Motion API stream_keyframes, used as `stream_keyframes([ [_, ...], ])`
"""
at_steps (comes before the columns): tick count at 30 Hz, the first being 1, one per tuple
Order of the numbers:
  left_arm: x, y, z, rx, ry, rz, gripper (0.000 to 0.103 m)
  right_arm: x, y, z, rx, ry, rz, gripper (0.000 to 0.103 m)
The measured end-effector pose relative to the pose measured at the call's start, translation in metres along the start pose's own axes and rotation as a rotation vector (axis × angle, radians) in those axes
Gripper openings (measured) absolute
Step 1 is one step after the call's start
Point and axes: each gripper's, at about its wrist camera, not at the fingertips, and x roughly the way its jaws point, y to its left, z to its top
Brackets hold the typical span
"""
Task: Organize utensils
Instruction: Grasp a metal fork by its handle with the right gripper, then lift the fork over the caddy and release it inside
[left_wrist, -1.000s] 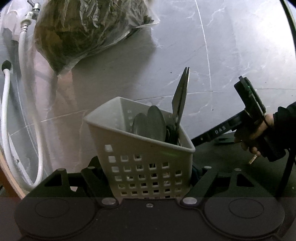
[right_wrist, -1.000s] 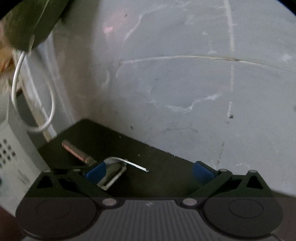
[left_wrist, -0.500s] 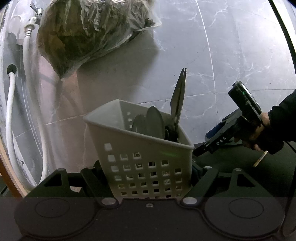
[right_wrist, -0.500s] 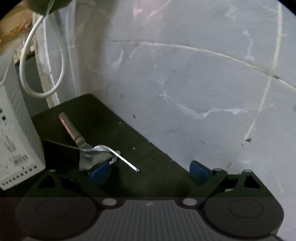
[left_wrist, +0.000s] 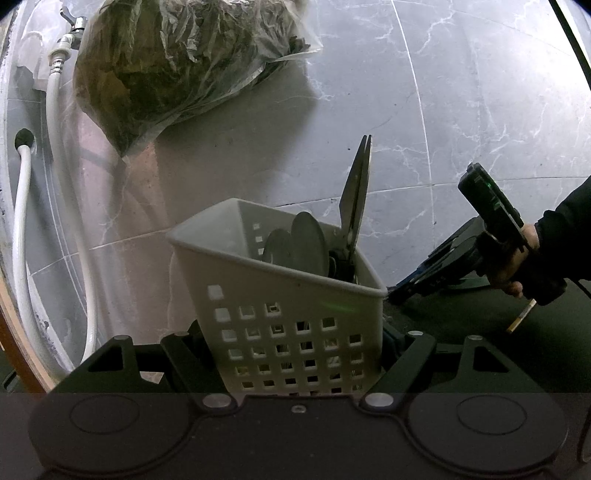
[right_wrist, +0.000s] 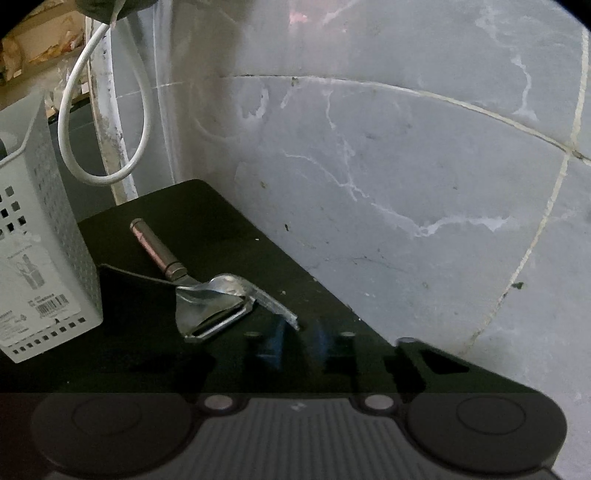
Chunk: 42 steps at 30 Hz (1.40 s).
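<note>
Utensil basket (left_wrist: 288, 325): white, perforated, pinched in left gripper (left_wrist: 295, 354) | label (right_wrist: 35, 284): barcode, print unreadable | Slicer (right_wrist: 207, 295): on dark mat (right_wrist: 155, 332), right of basket | Right gripper (right_wrist: 295, 347): jaws closing, blurred, just near of slicer; contact unclear

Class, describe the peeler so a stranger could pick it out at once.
Find the black mat beside the white basket. The peeler lies near the mat's middle under a spoon; unlike the spoon, it has a brown round handle and a flat slotted blade.
</note>
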Motion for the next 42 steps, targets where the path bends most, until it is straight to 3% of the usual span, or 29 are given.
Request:
stream_keyframes([
  [3, 0.000, 0.000, 0.000, -0.001, 0.000, 0.000, 0.080, -0.004, 0.000, -0.003, 0.031, -0.017, -0.011, 0.000],
  [14, -0.001, 0.002, -0.002, -0.005, -0.004, -0.007, 0.080, -0.046, 0.008, -0.002, 0.119, -0.130, -0.115, 0.000],
  [17, -0.001, 0.004, -0.002, -0.007, -0.004, -0.019, 0.079, -0.052, 0.017, 0.002, 0.088, -0.110, -0.142, 0.000],
  [19, -0.001, 0.005, -0.002, -0.003, -0.004, -0.027, 0.079, -0.046, 0.018, 0.002, 0.066, -0.081, -0.150, 0.009],
  [21, 0.000, 0.008, -0.002, 0.002, -0.006, -0.038, 0.079, -0.045, 0.019, -0.001, 0.056, -0.062, -0.145, 0.042],
  [26, 0.000, 0.012, -0.003, 0.010, -0.010, -0.057, 0.079, -0.028, 0.022, 0.000, -0.012, -0.005, -0.098, 0.042],
  [31, 0.001, 0.013, -0.004, 0.011, -0.011, -0.061, 0.079, -0.006, 0.030, 0.004, -0.108, 0.027, -0.091, 0.037],
  [32, 0.001, 0.013, -0.004, 0.010, -0.011, -0.061, 0.079, -0.002, 0.032, 0.005, -0.128, 0.031, -0.092, 0.032],
  [33, 0.001, 0.013, -0.004, 0.011, -0.011, -0.061, 0.079, 0.000, 0.033, 0.007, -0.138, 0.029, -0.088, 0.018],
  [36, 0.001, 0.013, -0.004, 0.007, -0.010, -0.062, 0.079, -0.001, 0.041, 0.011, -0.176, 0.036, -0.086, 0.013],
  [42, 0.003, 0.020, -0.005, -0.006, -0.013, -0.088, 0.079, -0.038, 0.071, 0.017, -0.255, -0.015, -0.248, 0.001],
])
